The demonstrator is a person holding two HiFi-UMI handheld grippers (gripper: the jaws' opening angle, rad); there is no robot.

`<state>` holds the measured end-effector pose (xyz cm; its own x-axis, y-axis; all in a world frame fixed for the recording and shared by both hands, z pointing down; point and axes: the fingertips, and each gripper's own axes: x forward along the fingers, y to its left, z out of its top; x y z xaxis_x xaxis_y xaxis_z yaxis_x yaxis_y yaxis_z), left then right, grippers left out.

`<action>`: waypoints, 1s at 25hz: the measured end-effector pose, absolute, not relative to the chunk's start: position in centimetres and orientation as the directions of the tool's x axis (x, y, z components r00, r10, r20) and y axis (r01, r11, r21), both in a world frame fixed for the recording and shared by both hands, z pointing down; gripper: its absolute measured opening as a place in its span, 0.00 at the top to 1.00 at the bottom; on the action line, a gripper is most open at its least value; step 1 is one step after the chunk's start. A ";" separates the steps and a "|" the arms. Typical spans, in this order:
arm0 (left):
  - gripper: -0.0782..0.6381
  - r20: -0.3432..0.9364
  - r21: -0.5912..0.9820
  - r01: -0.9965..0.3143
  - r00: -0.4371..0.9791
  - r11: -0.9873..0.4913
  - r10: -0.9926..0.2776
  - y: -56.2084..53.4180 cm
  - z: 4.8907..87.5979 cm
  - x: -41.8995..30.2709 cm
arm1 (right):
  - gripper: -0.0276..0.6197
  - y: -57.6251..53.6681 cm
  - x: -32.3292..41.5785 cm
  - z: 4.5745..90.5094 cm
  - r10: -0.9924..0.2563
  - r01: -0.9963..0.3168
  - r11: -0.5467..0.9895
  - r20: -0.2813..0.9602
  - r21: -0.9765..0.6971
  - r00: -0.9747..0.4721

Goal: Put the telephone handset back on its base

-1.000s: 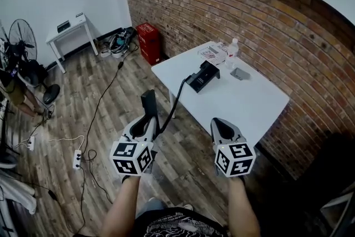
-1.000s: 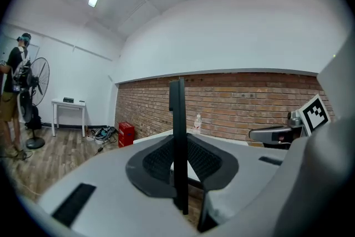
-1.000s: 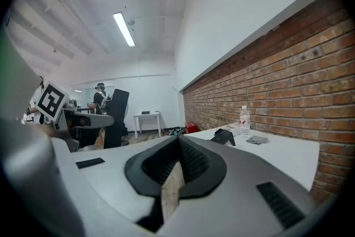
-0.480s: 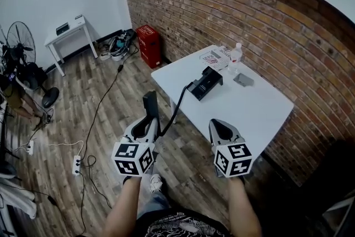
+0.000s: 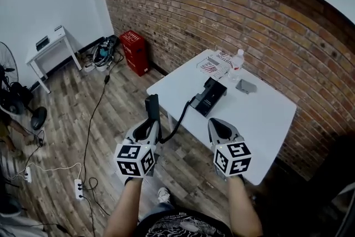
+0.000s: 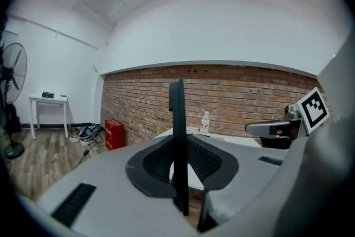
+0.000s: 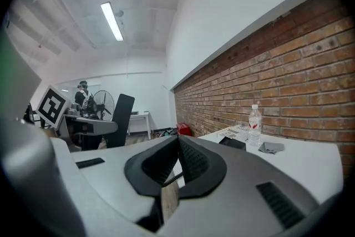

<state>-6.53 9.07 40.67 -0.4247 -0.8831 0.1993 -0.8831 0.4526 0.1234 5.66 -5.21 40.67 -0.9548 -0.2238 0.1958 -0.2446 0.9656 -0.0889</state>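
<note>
Closest to the camera, the person's two forearms are holding out the grippers. The left gripper [image 5: 148,127] is pinching the black handset [image 5: 151,106], which is standing upright between its jaws and well short of the table. The right gripper [image 5: 217,127] is carrying nothing, its jaws pressed together. A dark cord [image 5: 178,119] is running from the handset up to the base [image 5: 210,96], which is sitting on the white table [image 5: 260,115]. Beyond it, a bottle [image 5: 237,61] and papers [image 5: 213,64] are lying near the brick wall [image 5: 266,25]. Compared with a second ago, the table and base are appearing larger and closer: the person is walking up, so the handset is probably nearing reach of its base.
</note>
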 end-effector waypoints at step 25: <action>0.79 0.240 0.205 -0.972 -0.063 0.115 -0.969 0.3 43.6 -18.3 | 0.95 -9.4 -4.1 41.0 -0.489 -0.517 0.854 0.239 -0.065 -0.839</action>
